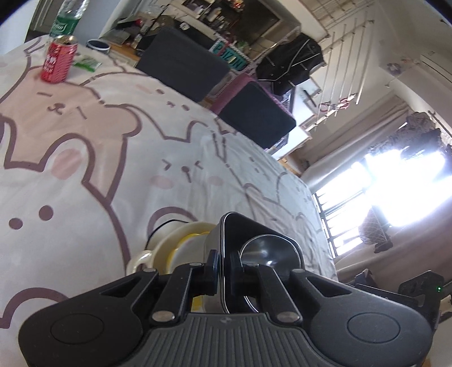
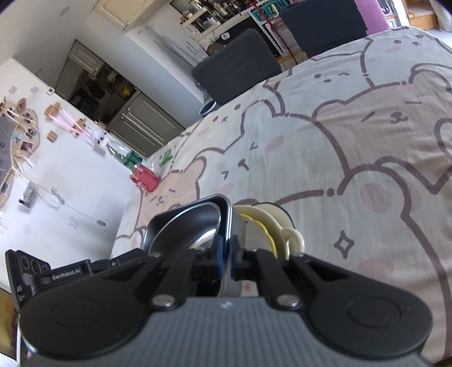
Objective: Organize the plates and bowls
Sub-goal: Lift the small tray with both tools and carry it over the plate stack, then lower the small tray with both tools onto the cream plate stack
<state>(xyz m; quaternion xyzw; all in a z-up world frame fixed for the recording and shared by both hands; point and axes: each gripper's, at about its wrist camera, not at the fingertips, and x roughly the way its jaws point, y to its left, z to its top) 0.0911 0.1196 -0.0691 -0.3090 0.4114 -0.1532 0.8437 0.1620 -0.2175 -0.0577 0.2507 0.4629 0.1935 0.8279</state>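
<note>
Black tray [image 1: 271,248]; cream cup [image 1: 166,248], yellow inside; red can [image 1: 58,60]; beige desk cloth [image 1: 113,141] with brown-outlined bears.

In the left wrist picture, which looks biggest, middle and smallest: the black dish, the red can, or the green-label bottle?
1. black dish, pinched by the left gripper: looks biggest, but it is nearest the camera.
2. red can.
3. green-label bottle: shows smallest, but the picture's edge cuts it off, so the can and bottle order is unsure.
</note>
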